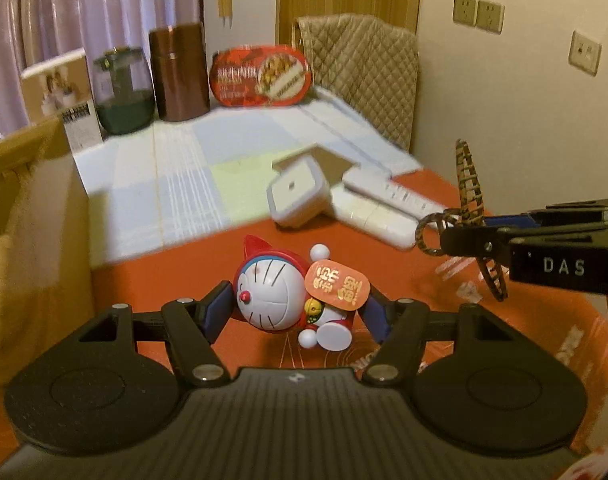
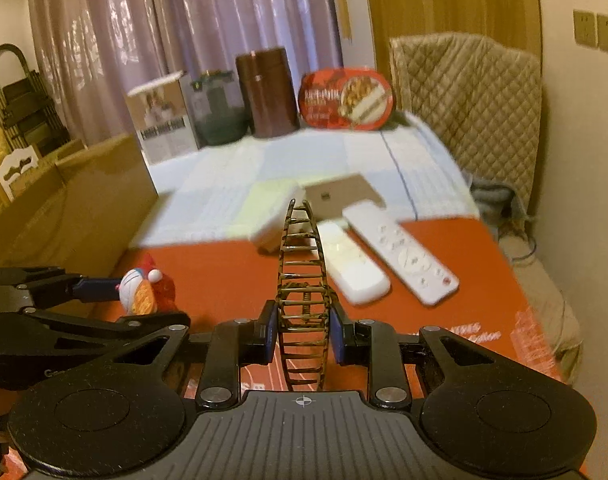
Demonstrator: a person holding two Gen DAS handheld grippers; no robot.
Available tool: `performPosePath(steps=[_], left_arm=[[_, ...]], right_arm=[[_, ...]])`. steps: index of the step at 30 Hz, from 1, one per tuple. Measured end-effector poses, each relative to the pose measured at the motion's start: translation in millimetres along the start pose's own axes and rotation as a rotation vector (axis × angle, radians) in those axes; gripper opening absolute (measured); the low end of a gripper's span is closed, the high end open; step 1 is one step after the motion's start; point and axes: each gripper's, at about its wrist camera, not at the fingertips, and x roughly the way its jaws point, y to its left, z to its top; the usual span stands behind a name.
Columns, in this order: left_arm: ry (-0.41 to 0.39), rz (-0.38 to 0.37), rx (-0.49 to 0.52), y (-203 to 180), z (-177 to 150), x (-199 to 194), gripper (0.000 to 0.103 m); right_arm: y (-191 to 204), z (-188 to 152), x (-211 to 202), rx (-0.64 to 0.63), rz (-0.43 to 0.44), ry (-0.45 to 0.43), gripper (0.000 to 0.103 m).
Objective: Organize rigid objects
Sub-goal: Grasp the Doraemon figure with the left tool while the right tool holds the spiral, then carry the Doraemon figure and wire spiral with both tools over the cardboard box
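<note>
Left claw (image 1: 299, 312): closed on the Doraemon figurine (image 1: 281, 294), one pad on either side; figure tilted on its side, held just above the red counter (image 1: 183, 272).
Right claw (image 2: 301, 332): closed on the tortoiseshell hair clip (image 2: 304, 280), pads pressing its two sides; clip stands on edge, teeth running away from the camera. In the left view the same clip (image 1: 470, 196) shows at the right, gripped by the right claw (image 1: 450, 240).
Counter centre: two white remotes (image 2: 400, 258) lie side by side, angled toward the right edge, touching or nearly so.
White square container (image 1: 297, 196): lies tipped on its side at the boundary between the red cover and the pale checked cloth (image 1: 163, 168), just beside the remotes.
Brown card (image 2: 340, 196): flat, behind the remotes.
Far edge: white box (image 2: 161, 120), dark glass jar (image 2: 217, 114), brown canister (image 2: 267, 92) and red oval tin (image 2: 346, 98) stand in a row.
Left edge: cardboard box (image 1: 31, 208) rises against it.
Right edge: quilted chair (image 2: 468, 104) near the far right corner.
Open room: bare red surface between the figurine and the remotes; bare checked cloth between the container and the far row.
</note>
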Motion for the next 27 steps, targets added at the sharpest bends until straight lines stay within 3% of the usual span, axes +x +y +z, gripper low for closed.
performPosePath(steps=[9,15,22,27], left_arm=[[-0.092,0.026,-0.038,13.7,27.3,-75.5,0.063],[-0.127,0.082,-0.057,39.3,31.2,-124.4,0.063],[-0.134,0.170,-0.091,83.6,19.0,-171.5,0.063],[-0.112,0.253,-0.119,125.2,5.8,-192.2,0.063]], right_arm=[[42.1,51.2,-60.2,-0.045,0.044,-0.107,0.023],[85.1,71.1,-87.3,-0.061,0.121,-0.149,0.023],[131.6,72.9,-88.8,-0.074,0.212,-0.149,0.023],[169.4,64.4,-67.1,-0.089,0.276,-0.140,0.023]])
